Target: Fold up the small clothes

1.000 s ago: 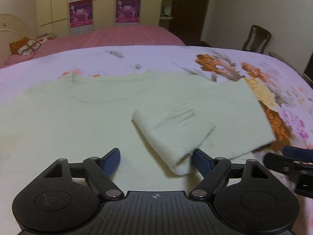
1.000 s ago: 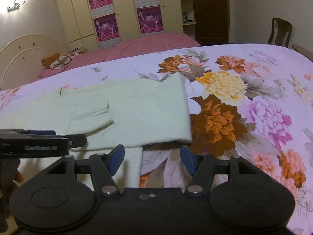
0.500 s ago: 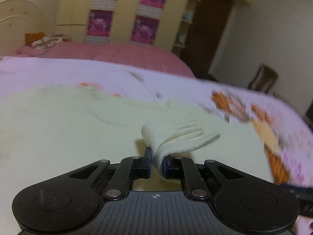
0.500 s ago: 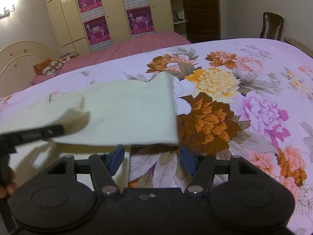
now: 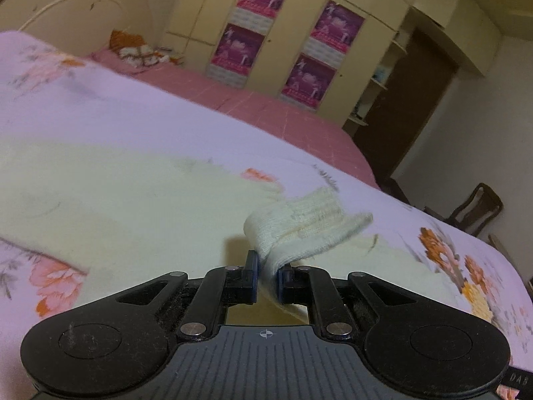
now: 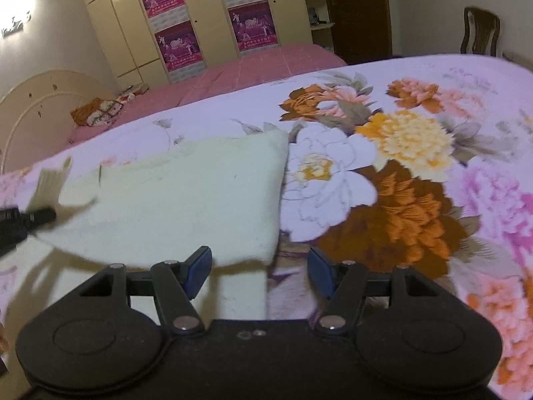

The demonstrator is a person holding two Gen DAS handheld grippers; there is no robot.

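Sleeve (image 5: 309,233) now lifted in left tongs (image 5: 267,275), bedspread (image 6: 416,166) open rightward

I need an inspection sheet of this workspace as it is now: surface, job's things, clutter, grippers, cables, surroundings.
Surface: bed with lilac floral bedsheet.
Job's things: cream knitted sweater lying on the sheet; its ribbed sleeve cuff lifted.
Clutter: nothing seen on the sheet.
Grippers: left gripper jaws shut on the cuff; right gripper jaws open, at the sweater's near edge, nothing held.
Cables: nothing seen.
Surroundings: pink bed, cream wardrobe with magenta posters, wooden chair, dark door.
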